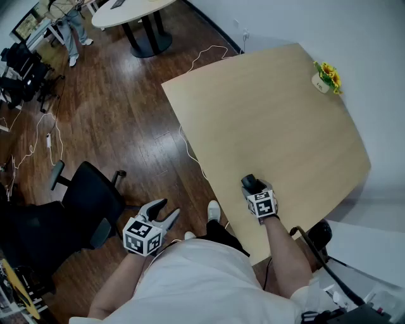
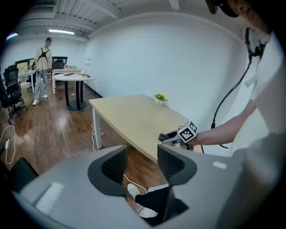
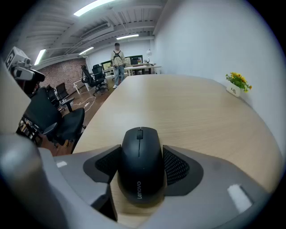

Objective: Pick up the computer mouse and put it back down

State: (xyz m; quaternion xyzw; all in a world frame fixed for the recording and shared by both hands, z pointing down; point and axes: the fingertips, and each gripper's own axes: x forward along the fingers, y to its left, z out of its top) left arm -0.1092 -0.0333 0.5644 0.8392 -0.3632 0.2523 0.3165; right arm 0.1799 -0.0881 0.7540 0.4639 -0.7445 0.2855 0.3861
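Observation:
A black computer mouse (image 3: 140, 165) sits between the two jaws of my right gripper (image 3: 141, 157), and both dark pads touch its sides. From the head view the mouse (image 1: 249, 183) lies near the front edge of the light wooden table (image 1: 278, 126), with the right gripper (image 1: 252, 188) shut on it. I cannot tell whether it rests on the wood or hangs just above it. My left gripper (image 1: 166, 212) is held out over the floor, left of the table. Its jaws stand open around nothing (image 2: 142, 163).
A small pot of yellow flowers (image 1: 327, 78) stands at the table's far right corner. A black office chair (image 1: 88, 205) is on the wooden floor to the left, with white cables (image 1: 190, 152) trailing nearby. Farther off stand a round white table (image 1: 126, 12) and a person (image 1: 73, 28).

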